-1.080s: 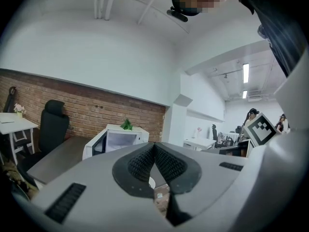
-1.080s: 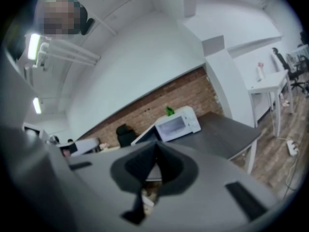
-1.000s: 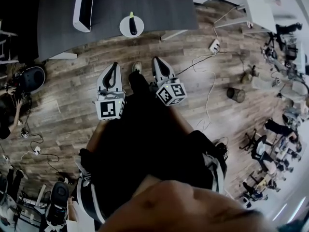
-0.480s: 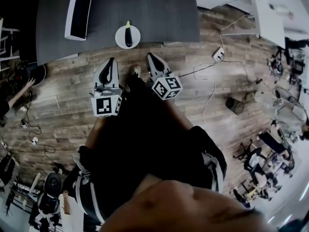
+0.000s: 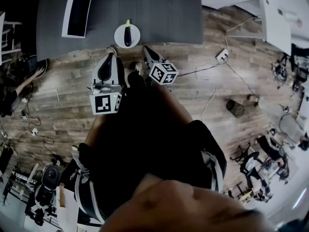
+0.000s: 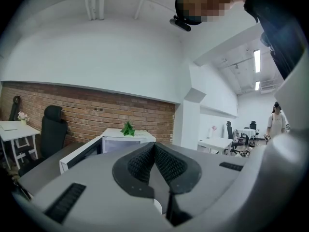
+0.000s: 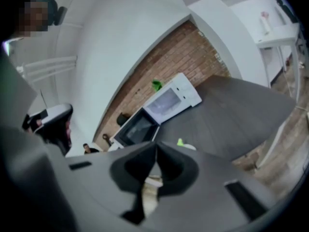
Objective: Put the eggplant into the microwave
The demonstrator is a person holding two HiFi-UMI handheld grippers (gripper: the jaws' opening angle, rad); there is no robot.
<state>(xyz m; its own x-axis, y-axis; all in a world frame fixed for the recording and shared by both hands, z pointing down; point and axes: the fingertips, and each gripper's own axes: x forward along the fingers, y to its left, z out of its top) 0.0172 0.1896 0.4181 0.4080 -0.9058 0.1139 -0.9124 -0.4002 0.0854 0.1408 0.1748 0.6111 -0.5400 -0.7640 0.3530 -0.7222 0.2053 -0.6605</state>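
Here, dark eggplant [image 5: 127, 36], green stem, lying on white plate [image 5: 119, 37]

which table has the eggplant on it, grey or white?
The dark grey table: the eggplant lies on a white plate near its front edge, and the microwave stands on it too. The white desk at right shows neither.

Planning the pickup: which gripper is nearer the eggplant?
Right, narrowly. The right gripper has its tip at the table edge, just right of the eggplant. The left gripper is to its left, slightly farther back. Neither touches it.
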